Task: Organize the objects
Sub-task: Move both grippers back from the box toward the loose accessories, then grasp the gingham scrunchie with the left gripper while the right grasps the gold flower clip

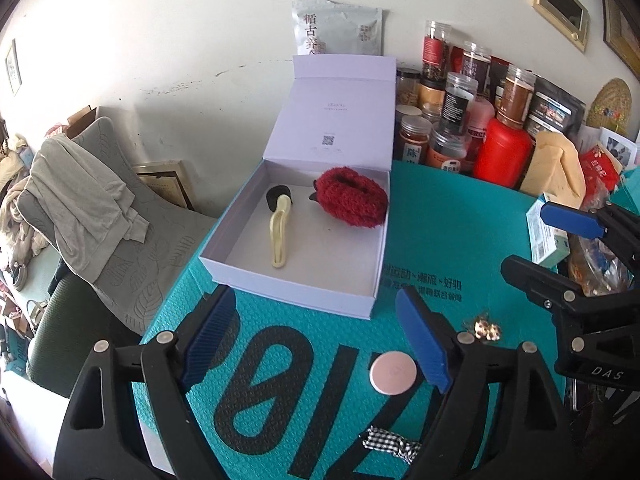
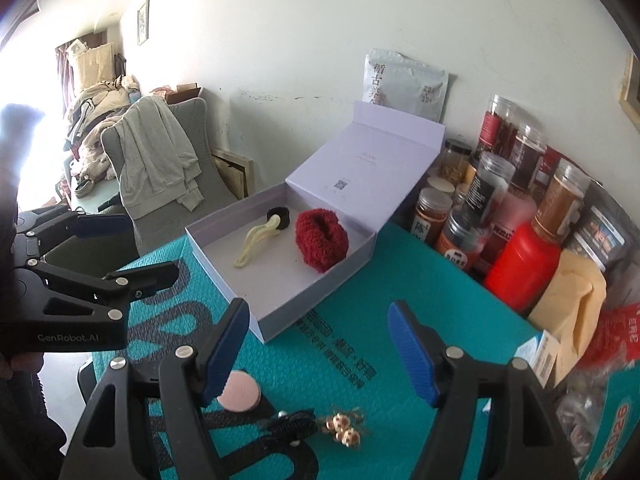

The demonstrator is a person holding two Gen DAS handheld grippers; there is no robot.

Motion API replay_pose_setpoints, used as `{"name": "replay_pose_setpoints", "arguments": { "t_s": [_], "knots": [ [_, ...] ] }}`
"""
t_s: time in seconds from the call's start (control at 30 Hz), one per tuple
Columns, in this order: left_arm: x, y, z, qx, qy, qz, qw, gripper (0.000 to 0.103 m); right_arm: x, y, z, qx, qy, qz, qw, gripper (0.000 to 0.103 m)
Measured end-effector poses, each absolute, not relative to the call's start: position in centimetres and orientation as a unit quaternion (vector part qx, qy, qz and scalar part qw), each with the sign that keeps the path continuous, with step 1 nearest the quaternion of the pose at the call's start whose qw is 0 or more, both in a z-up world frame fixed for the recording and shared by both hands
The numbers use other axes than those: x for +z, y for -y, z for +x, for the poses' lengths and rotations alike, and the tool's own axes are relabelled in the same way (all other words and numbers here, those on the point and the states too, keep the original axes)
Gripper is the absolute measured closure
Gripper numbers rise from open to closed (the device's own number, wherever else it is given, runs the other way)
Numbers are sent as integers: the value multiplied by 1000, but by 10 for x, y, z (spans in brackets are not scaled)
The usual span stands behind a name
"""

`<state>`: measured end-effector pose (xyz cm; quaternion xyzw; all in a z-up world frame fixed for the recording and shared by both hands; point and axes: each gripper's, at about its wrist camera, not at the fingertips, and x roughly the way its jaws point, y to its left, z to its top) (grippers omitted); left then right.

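Note:
An open white box (image 1: 236,208) (image 2: 224,284) with its lid up stands on the teal mat (image 1: 440,232). In it lie a red fluffy hair piece (image 1: 352,196) (image 2: 322,240), a cream hair clip (image 1: 280,232) (image 2: 254,242) and a black hair tie (image 1: 276,194) (image 2: 280,216). On the mat in front lie a pink round disc (image 1: 394,372) (image 2: 242,394), gold ornaments (image 1: 486,330) (image 2: 344,428), a checkered bow (image 1: 392,442) and a black clip (image 2: 288,426). My left gripper (image 1: 314,296) (image 2: 148,246) is open and empty above the disc. My right gripper (image 2: 317,310) (image 1: 528,238) is open and empty above the ornaments.
Several jars (image 1: 452,120) and a red bottle (image 1: 502,152) crowd the wall right of the box. A small carton (image 1: 548,236) and bags sit at the far right. A chair draped with a grey garment (image 1: 80,200) stands off the mat's left edge.

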<state>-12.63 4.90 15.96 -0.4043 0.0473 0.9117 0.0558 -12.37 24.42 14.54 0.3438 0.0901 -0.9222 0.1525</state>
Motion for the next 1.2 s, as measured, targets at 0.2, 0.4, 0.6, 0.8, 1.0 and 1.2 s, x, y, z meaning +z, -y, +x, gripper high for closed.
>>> {"name": "replay_pose_setpoints", "arguments": {
  "t_s": [0.2, 0.4, 0.6, 0.8, 1.0, 1.2],
  "knots": [
    [139, -57, -110, 907, -37, -412, 74, 21, 127, -253, -107, -918, -84, 360, 148, 30],
    [115, -64, -94, 901, -37, -424, 82, 21, 110, -256, -90, -914, -84, 367, 154, 30],
    [94, -73, -79, 893, -41, -440, 92, 21, 95, -254, -72, -908, -75, 377, 167, 30],
    [71, -76, -58, 883, -29, -458, 99, 21, 75, -258, -53, -903, -65, 388, 170, 30],
    [59, -82, -35, 883, -31, -459, 98, 21, 60, -264, -36, -901, -57, 397, 166, 30],
    [48, -90, -17, 881, -25, -460, 109, 21, 47, -270, -24, -902, -57, 401, 150, 30]
  ]
}}
